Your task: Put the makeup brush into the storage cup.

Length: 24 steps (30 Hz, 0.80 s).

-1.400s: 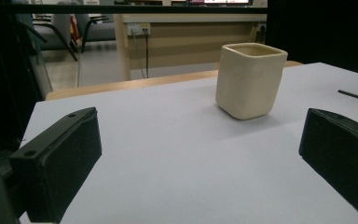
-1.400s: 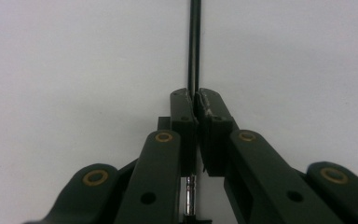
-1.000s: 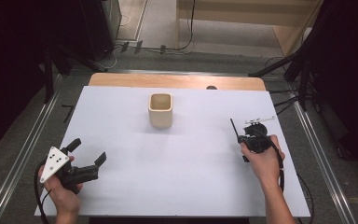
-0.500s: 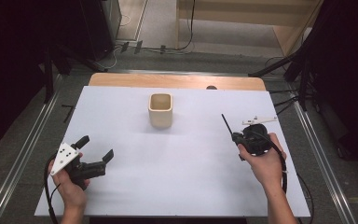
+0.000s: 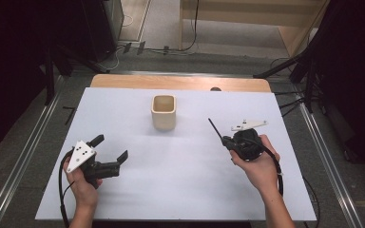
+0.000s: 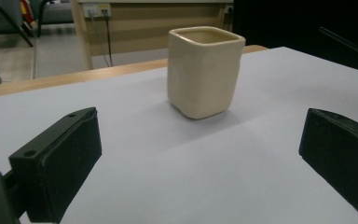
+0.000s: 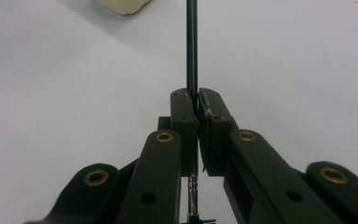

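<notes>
A cream square cup (image 5: 164, 112) stands upright on the white table top (image 5: 180, 190), past its middle. My right gripper (image 5: 226, 141), right of the cup, is shut on a thin black stick (image 5: 216, 128) that points up and left toward the cup. In the right gripper view the jaws (image 7: 196, 95) pinch the stick (image 7: 191, 46), with the cup's base (image 7: 123, 5) at the top edge. My left gripper (image 5: 110, 147) hovers at the near left with its jaws wide open and nothing between them. The left gripper view has the cup (image 6: 205, 70) ahead, between the open pads (image 6: 70, 154).
A strip of bare wood (image 5: 180, 83) runs along the table's far edge. Metal rails (image 5: 24, 156) flank both sides of the table, and cables lie on the floor to the right (image 5: 290, 102).
My right hand has carried the stick to the left, toward the cup, rising slightly. My left hand has moved right, toward the table's middle, jaws still open.
</notes>
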{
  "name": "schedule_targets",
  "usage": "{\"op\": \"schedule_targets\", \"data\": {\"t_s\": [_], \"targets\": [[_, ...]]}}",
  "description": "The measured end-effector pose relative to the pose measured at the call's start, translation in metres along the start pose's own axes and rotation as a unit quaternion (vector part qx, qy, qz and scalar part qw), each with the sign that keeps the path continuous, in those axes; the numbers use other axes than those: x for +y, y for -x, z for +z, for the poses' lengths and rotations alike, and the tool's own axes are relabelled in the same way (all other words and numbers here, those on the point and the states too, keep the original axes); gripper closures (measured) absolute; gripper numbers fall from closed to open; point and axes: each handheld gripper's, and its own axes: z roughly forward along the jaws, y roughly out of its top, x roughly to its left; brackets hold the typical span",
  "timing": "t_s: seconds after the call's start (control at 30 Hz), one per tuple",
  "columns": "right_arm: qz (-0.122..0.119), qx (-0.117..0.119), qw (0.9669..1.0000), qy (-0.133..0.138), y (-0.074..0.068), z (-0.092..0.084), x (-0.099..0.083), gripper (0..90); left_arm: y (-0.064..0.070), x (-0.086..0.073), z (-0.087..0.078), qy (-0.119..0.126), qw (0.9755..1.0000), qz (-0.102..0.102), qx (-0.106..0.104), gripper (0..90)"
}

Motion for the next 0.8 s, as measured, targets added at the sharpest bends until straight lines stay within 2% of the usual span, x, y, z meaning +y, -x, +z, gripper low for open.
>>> {"op": "schedule_targets", "data": {"t_s": [0.23,0.47,0.6,0.8], "targets": [[-0.017,0.016,0.9997,0.002,-0.007,0.003,-0.001,87.5,0.013,0.002,0.015,-0.001,0.9997,0.005,-0.022,0.0],[-0.039,0.036,0.9985,0.011,-0.025,0.010,0.004,87.5,0.019,0.009,0.021,0.011,0.9990,0.016,-0.041,0.0],[-0.054,0.053,0.9969,0.018,-0.037,0.014,0.011,87.5,0.025,0.013,0.025,0.008,0.9980,0.028,-0.057,0.0],[-0.075,0.071,0.9944,0.022,-0.048,0.016,0.016,87.4,0.028,0.015,0.024,0.013,0.9970,0.026,-0.072,0.0]]}}
